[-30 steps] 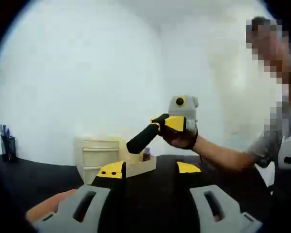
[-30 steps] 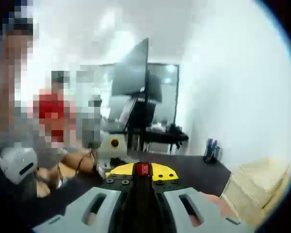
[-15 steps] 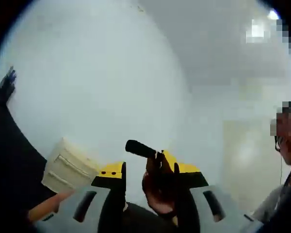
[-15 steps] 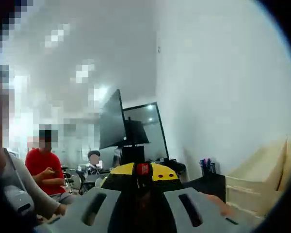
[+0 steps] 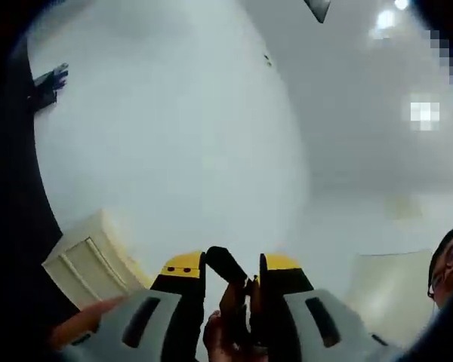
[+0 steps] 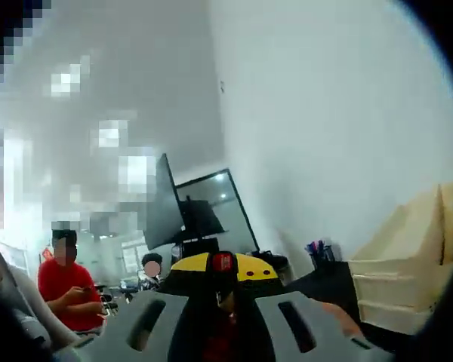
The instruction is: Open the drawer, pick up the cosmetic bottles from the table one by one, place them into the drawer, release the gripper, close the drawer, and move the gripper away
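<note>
My left gripper (image 5: 232, 264) points steeply up at a white wall, its yellow-tipped jaws open with a gap between them. In that gap, beyond the tips, are a person's hand (image 5: 225, 328) and the black handle (image 5: 225, 264) of the other gripper. The cream drawer cabinet (image 5: 83, 260) sits low on the left, on the dark table (image 5: 23, 226). My right gripper (image 6: 223, 265) is shut, its yellow tips pressed together with nothing between them. In the right gripper view the cream cabinet (image 6: 408, 260) stands at the right edge, drawer fronts facing left.
A pen holder (image 6: 317, 255) stands on the dark table (image 6: 317, 283) by the wall, and appears as a pen holder (image 5: 49, 79) at the upper left. A black monitor (image 6: 170, 211) and a seated person in red (image 6: 68, 290) are behind.
Both cameras have tilted up, so wall and ceiling take more of each view. The hand with the other gripper's handle now sits close between my left jaws, which stand slightly narrower.
</note>
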